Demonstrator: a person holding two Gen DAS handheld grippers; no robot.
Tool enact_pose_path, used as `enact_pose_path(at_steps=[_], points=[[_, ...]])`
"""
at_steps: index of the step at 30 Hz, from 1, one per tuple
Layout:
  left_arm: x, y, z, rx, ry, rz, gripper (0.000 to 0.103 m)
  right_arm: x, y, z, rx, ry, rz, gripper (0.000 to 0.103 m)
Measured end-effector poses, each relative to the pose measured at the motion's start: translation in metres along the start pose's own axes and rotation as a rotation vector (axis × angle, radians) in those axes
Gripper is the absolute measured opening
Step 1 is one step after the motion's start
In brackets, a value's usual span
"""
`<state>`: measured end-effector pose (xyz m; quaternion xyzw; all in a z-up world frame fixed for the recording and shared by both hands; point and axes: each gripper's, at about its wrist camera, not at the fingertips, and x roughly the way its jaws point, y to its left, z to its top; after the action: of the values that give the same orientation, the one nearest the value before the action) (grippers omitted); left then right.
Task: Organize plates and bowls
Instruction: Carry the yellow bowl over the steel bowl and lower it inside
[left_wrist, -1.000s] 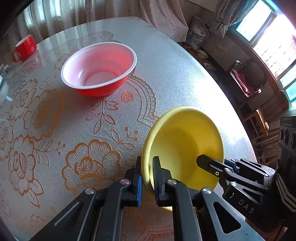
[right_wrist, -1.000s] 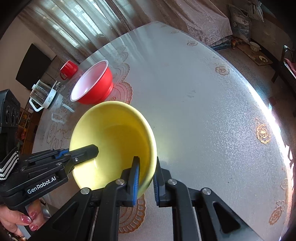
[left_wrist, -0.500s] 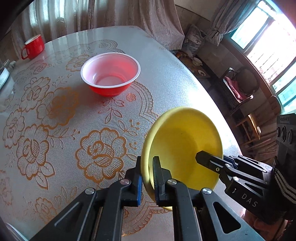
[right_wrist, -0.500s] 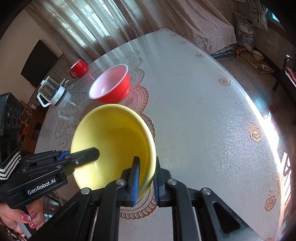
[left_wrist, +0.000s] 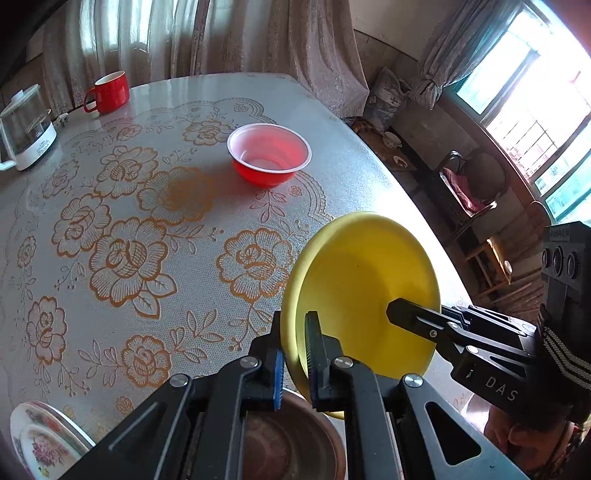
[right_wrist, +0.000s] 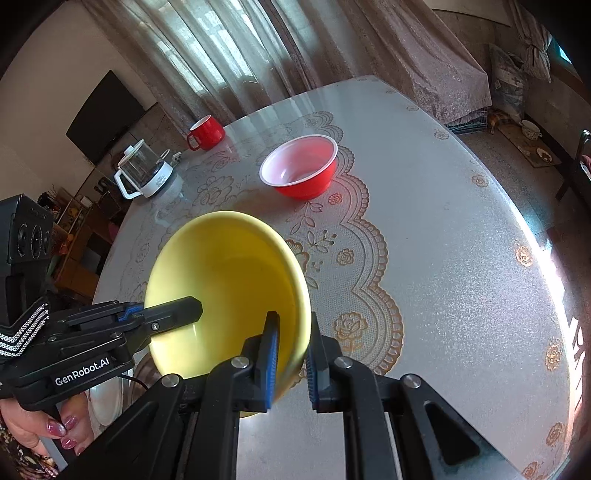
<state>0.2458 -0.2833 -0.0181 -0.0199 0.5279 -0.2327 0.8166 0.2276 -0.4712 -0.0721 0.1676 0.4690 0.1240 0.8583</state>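
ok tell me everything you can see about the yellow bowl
The yellow bowl is plain, smooth and glossy, perhaps plastic, with a rolled rim and nothing inside. It is held tilted above the table, touching only the grippers: the left gripper and the right gripper each pinch the rim on opposite sides, one finger inside, one outside.

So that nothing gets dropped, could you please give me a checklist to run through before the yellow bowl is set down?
1. Left gripper on yellow bowl rim: ok, fingers closed on it.
2. Right gripper on the rim: ok, rim sits between its fingers.
3. Bowl off the table: ok, held tilted above it.
4. Metal bowl under the left gripper empty: cannot tell, mostly hidden.
5. Red bowl out of the way: ok, far across the table.
6. Floral plate out of the way: ok, off to the side.
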Motion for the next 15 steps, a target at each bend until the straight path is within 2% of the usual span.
enact_pose_path(at_steps=[15], points=[[-0.065,0.051,-0.051,-0.04,-0.023,0.055,0.01,-0.001,0.077,-0.029,-0.067,0.038,0.109,0.012]])
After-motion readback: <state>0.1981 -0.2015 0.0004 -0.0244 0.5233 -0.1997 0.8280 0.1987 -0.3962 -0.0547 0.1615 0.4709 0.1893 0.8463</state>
